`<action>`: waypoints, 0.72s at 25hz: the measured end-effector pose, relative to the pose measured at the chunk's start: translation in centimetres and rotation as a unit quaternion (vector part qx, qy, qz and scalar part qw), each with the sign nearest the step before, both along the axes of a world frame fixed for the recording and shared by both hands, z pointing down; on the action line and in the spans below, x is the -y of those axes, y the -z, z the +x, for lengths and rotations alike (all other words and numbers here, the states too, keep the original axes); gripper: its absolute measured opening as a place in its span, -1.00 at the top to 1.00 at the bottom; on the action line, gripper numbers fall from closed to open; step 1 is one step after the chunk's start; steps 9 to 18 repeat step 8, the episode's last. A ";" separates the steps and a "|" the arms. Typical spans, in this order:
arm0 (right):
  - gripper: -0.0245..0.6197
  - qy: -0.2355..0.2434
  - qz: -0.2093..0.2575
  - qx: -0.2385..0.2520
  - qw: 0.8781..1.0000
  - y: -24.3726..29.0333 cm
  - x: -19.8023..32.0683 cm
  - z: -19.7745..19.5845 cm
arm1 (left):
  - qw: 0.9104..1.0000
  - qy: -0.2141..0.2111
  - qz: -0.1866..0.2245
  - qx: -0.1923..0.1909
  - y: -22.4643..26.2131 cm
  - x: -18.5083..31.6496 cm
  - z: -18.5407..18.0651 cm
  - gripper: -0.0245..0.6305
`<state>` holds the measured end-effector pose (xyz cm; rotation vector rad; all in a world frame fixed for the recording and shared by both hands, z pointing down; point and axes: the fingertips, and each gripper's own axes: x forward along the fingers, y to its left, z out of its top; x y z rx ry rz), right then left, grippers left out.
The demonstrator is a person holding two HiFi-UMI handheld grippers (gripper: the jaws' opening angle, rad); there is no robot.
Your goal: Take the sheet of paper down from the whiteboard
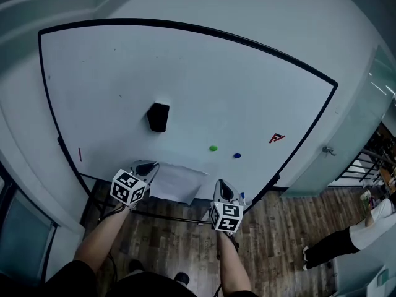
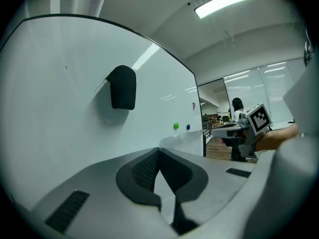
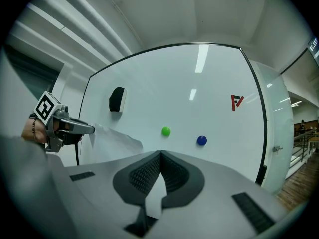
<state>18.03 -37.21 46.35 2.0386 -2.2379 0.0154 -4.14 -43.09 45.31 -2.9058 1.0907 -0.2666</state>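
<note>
I see a big whiteboard (image 1: 185, 73) with a thin black edge, and it fills most of the head view. Stuck on it are a black eraser (image 1: 158, 117) near the middle, a green magnet (image 1: 213, 148) and a blue magnet (image 1: 237, 156) just beside each other lower down to the right, and a red mark (image 1: 276, 138) farther right. I also see a short red line (image 1: 80, 154) near the board's left edge, and a brown wood floor (image 1: 278, 240) along the bottom of the frame.
</note>
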 end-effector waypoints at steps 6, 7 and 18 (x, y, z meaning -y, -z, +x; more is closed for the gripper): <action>0.85 0.003 0.001 -0.002 1.000 0.2 -0.2 -0.2 | 1.000 -0.005 0.001 0.005 0.0 -0.3 0.1 0.86; 0.85 0.004 0.002 -0.001 1.000 0.3 -0.3 -0.3 | 1.000 -0.004 0.001 0.005 0.1 -0.4 0.0 0.86; 0.85 0.005 0.003 -0.001 1.000 0.4 -0.3 -0.3 | 1.000 -0.004 0.002 0.004 0.1 -0.4 0.0 0.86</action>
